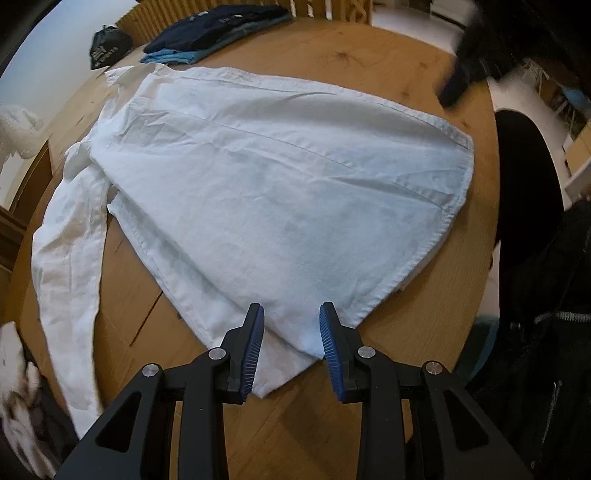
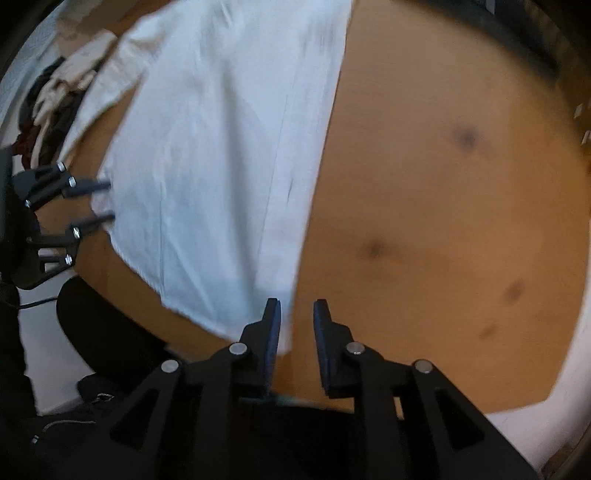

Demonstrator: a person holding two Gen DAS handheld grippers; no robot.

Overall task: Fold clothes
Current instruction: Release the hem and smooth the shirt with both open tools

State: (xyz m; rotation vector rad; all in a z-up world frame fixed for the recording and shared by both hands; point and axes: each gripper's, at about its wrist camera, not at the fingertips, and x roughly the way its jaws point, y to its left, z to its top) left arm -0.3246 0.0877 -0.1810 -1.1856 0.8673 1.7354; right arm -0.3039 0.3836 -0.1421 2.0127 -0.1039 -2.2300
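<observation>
While the white shirt (image 1: 258,192) lies spread over the round wooden tabletop (image 1: 388,66), one sleeve (image 1: 70,251) trailing off toward the edge, a clean fold depends on both hems being caught together.

The main risk sits with the left tongs (image 1: 291,343). Their blue pads straddle the near corner of the shirt with a moderate gap, and I cannot tell whether they press on the cloth or merely stand round it. If they close on one layer only, the lower layer would stay behind and the fold would come out skewed. The loose sleeve could also drag or bunch under the body when the shirt is turned over.

The right tongs (image 2: 295,343) stand narrowly apart with nothing between them, over bare tabletop just beside the shirt's long edge. That view is blurred, so a reach made in haste could miss the hem or pinch a wrinkle into it.

The left tongs point steeply down at the corner; from the right wrist view they show at the shirt's far side (image 2: 92,201). The right tongs point almost straight down.

A pile of dark folded clothes (image 1: 218,29) lies well apart at the far rim.
</observation>
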